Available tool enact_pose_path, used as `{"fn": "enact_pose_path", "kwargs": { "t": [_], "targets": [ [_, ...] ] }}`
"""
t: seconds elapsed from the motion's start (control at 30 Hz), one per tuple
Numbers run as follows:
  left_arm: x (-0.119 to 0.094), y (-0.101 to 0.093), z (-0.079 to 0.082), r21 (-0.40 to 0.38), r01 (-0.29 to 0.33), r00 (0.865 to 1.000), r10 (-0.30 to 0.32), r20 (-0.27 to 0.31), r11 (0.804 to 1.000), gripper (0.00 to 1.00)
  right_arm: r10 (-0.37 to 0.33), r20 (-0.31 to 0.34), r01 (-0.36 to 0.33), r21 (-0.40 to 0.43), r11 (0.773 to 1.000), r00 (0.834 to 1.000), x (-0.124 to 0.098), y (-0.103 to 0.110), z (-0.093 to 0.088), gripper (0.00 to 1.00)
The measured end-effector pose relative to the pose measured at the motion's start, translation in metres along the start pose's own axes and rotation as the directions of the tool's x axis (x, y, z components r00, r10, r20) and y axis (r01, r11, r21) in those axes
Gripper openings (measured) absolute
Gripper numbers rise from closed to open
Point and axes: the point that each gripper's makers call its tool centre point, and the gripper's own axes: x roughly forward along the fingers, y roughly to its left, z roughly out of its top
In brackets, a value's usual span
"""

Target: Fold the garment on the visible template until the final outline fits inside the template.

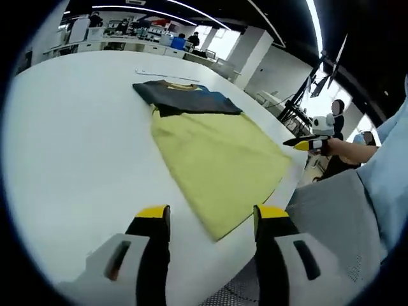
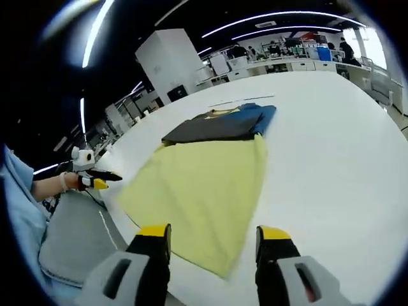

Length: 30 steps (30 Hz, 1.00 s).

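A T-shirt (image 1: pixel 217 153) lies flat on the white table (image 1: pixel 76 140). Its body is yellow, the chest band dark grey and one sleeve blue. In the right gripper view the same T-shirt (image 2: pixel 204 182) spreads from the front edge towards the collar at the far end. My left gripper (image 1: pixel 211 215) hovers open above the shirt's hem corner near the table edge, holding nothing. My right gripper (image 2: pixel 213 234) is open too, over the hem's other side. Each gripper shows in the other's view: the right gripper (image 1: pixel 308 144) off the table's edge, the left gripper (image 2: pixel 95 179) at far left.
A thin pale strip (image 1: pixel 167 75) lies on the table beyond the collar. A person's grey lap (image 1: pixel 331 217) and light blue sleeve (image 1: pixel 389 172) sit at the near table edge. Desks and people (image 1: pixel 182 41) stand far behind. Wide bare table (image 2: pixel 344 159) flanks the shirt.
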Motion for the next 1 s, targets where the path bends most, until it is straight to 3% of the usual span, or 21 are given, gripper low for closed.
{"fn": "enact_pose_path", "kwargs": {
  "t": [0.27, 0.37, 0.6, 0.73, 0.83, 1.0],
  "targets": [
    [0.004, 0.0, -0.013, -0.052, 0.006, 0.999, -0.009, -0.053, 0.999, 0.33, 0.009, -0.055, -0.008, 0.016, 1.0, 0.998, -0.009, 0.004, -0.021, 0.43],
    [0.004, 0.001, -0.014, -0.127, 0.011, 0.998, -0.018, -0.053, 0.992, 0.28, 0.011, -0.062, -0.01, 0.019, 1.0, 0.998, -0.012, 0.005, -0.026, 0.41],
    [0.006, -0.007, -0.02, -0.118, 0.031, 0.996, -0.041, -0.079, 0.993, 0.22, 0.011, -0.072, -0.007, 0.049, 0.999, 0.997, -0.015, 0.003, -0.035, 0.34],
    [0.011, -0.008, -0.02, -0.185, 0.052, 0.995, -0.066, -0.069, 0.981, 0.17, 0.007, -0.056, -0.002, 0.103, 0.995, 0.998, -0.008, -0.001, -0.035, 0.31],
    [0.013, -0.006, -0.022, -0.202, 0.054, 0.995, -0.069, -0.068, 0.978, 0.11, 0.022, -0.034, -0.015, 0.179, 0.984, 0.999, -0.006, -0.001, -0.032, 0.24],
    [0.014, -0.003, -0.022, -0.239, 0.052, 0.995, -0.07, -0.066, 0.97, 0.05, 0.025, -0.023, -0.019, 0.234, 0.972, 0.999, -0.005, -0.004, -0.031, 0.16]
  ]
}}
